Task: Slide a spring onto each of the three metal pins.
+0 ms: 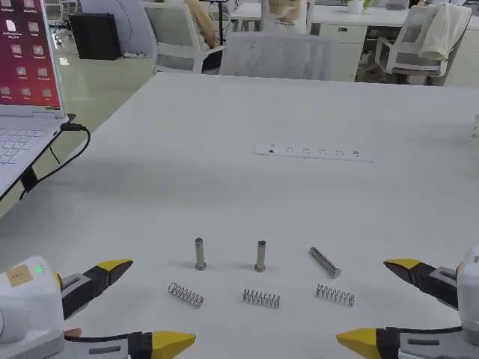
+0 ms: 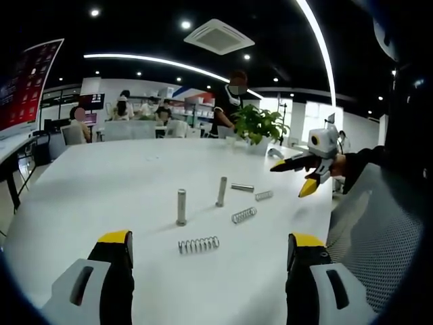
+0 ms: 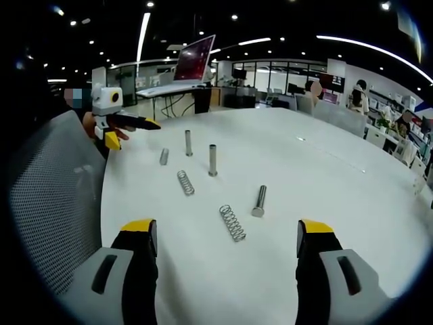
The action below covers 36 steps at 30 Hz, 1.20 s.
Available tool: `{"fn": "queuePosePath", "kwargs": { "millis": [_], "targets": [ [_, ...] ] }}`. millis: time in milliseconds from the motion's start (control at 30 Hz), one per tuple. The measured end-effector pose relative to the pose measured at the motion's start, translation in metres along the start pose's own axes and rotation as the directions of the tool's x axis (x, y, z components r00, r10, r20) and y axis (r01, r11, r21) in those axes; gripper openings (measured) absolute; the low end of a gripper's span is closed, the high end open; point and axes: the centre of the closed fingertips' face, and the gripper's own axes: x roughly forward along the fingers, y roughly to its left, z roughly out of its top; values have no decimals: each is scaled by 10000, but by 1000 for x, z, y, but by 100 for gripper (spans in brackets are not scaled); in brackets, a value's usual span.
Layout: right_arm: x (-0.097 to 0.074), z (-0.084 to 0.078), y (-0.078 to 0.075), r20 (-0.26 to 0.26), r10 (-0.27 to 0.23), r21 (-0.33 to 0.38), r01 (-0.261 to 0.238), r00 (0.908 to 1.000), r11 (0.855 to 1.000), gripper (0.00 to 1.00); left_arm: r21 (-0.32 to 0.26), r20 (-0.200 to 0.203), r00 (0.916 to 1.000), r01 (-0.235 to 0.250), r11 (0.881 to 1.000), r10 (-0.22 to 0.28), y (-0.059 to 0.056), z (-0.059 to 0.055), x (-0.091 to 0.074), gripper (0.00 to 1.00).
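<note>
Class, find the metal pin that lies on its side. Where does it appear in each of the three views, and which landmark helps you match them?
Head view: the lying pin is lower right of centre, the rightmost pin in the row.
Left gripper view: just right of centre, the farthest pin.
Right gripper view: just right of centre, the nearest pin.
Shared landmark: the middle upright pin, its neighbour in every view.

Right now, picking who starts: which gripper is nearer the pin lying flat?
Right. The right gripper is open just right of the lying pin; the left gripper is far to its left.
</note>
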Motion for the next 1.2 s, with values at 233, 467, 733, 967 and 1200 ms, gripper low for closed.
{"fn": "queuePosePath", "kwargs": {
  "millis": [233,467,733,967,1200],
  "targets": [
    [0,0,-1,-42,3,-5,-3,10000,10000,85,-7,3,10000,16,10000,-16,2,-1,0,92],
    [-1,0,-2,-58,-13,-10,13,10000,10000,84,-9,9,10000,20,10000,-20,3,-2,0,92],
    [-2,0,-3,-89,-59,30,60,9999,10000,84,-7,-24,10000,68,10000,-68,3,-3,1,92],
    [-3,0,-2,-114,-70,8,70,9999,10000,84,-1,-25,10000,96,10000,-96,0,-2,2,92],
    [-3,0,-4,-111,-114,15,114,9999,9999,84,5,-18,10000,97,10000,-97,-3,0,1,92]
  ]
}}
